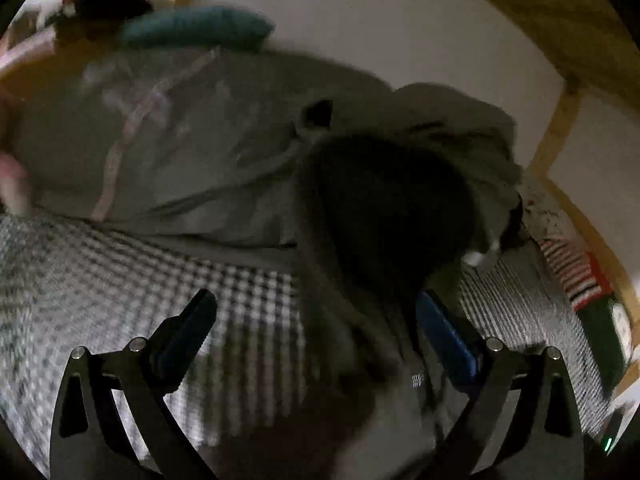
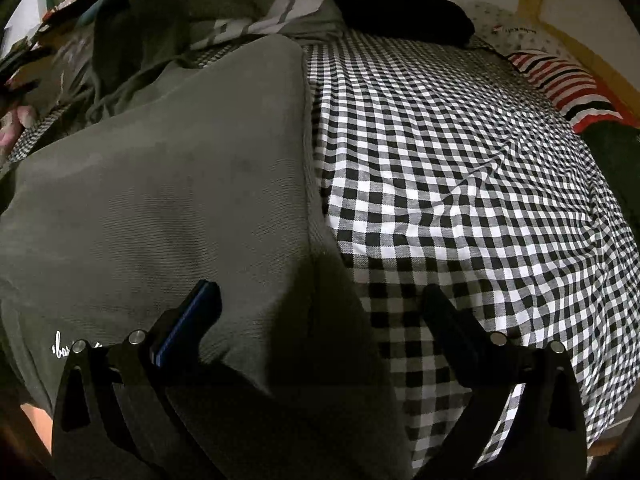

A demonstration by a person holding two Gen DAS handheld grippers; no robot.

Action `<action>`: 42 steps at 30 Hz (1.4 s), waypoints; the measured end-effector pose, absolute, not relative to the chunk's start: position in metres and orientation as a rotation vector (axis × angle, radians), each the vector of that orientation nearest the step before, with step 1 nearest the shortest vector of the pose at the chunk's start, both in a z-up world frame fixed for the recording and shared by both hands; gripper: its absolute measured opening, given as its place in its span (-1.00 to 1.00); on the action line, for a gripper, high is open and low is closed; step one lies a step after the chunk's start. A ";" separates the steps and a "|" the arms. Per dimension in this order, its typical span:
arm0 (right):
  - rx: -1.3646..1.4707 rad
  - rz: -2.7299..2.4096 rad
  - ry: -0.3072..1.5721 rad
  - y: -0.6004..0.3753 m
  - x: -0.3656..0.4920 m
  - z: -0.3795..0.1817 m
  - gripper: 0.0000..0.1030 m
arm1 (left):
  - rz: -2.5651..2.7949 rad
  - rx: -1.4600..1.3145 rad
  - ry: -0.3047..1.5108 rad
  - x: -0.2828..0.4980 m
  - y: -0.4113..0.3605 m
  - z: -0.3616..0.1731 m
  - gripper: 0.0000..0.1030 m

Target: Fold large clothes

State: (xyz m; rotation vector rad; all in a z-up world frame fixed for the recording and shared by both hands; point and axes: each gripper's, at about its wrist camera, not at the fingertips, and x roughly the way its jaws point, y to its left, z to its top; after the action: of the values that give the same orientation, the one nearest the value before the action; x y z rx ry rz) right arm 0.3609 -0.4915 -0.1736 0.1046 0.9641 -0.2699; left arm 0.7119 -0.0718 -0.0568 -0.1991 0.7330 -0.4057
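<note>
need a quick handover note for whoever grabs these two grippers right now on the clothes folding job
Left gripper: open, holding nothing, over a dark green fabric fold.
Right gripper: open, empty, astride the straight edge of the green garment.
The garment lies flat on the checkered bedsheet; more olive clothes and a black item are heaped behind.
Done: garment looks partly folded, one clean edge.
Left: finish its folds, then the heap.

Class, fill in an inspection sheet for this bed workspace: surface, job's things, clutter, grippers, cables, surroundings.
Surface: black-and-white checked bedsheet, wrinkled.
Job's things: olive-green garment spread flat on the sheet, straight edge toward its middle; small white lettering near the hem.
Clutter: black garment, striped pillow, teal cloth, heaped green clothes behind.
Grippers: left gripper open above dark cloth; right gripper open over the garment's edge.
Cables: nothing seen.
Surroundings: white wall, wooden frame.
</note>
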 end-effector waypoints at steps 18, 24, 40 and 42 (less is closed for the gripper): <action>-0.153 0.081 0.366 -0.384 0.513 -0.045 0.93 | -0.384 -0.206 0.795 0.792 -0.105 -0.087 -0.88; -0.180 0.063 0.420 -0.361 0.644 -0.066 0.93 | -0.398 -0.175 0.794 0.788 -0.098 -0.081 -0.88; -0.200 -0.020 0.619 -0.356 0.713 -0.096 -0.84 | -0.410 -0.144 0.794 0.797 -0.093 -0.078 -0.88; -0.183 -0.019 0.604 -0.361 0.708 -0.089 -0.84 | -0.413 -0.143 0.790 0.793 -0.093 -0.072 -0.88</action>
State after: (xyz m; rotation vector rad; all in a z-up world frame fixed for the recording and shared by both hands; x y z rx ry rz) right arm 0.7077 -0.3612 -0.0888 -0.1834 0.6038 -0.0190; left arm 0.7930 -0.0930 -0.0723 -0.1428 0.7898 -0.4128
